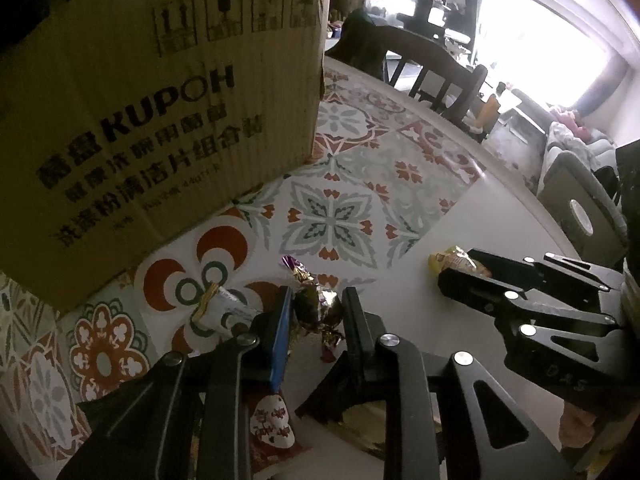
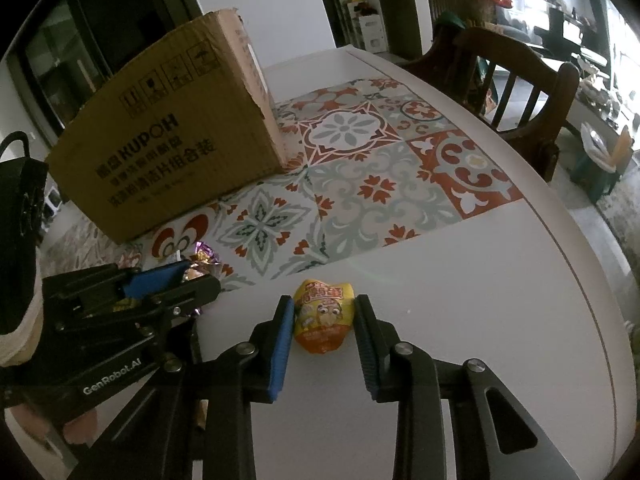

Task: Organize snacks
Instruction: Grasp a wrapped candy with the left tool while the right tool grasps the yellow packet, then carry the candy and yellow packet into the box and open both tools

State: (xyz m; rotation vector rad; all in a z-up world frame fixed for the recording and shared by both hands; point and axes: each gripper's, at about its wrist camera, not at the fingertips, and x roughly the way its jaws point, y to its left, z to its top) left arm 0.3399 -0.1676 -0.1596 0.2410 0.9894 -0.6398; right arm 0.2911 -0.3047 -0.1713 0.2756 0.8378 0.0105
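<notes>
A gold and purple foil-wrapped candy (image 1: 316,312) lies on the patterned mat (image 1: 352,184). My left gripper (image 1: 318,294) is shut on it, a pad pressing each side. In the right wrist view the same gripper (image 2: 202,274) shows at the left with the foil candy (image 2: 204,258) at its tips. A yellow snack packet (image 2: 324,316) with a cartoon print lies on the white table (image 2: 460,300), squeezed between the pads of my right gripper (image 2: 324,300). The left wrist view shows that gripper (image 1: 456,266) at the right on the yellow packet (image 1: 446,260).
A large cardboard box (image 2: 168,144) stands on the mat at the back left. A white-wrapped candy (image 1: 224,308), a red packet with a heart label (image 1: 272,424) and a gold wrapper (image 1: 360,420) lie around the left gripper. A wooden chair (image 2: 512,76) stands beyond the table's curved edge.
</notes>
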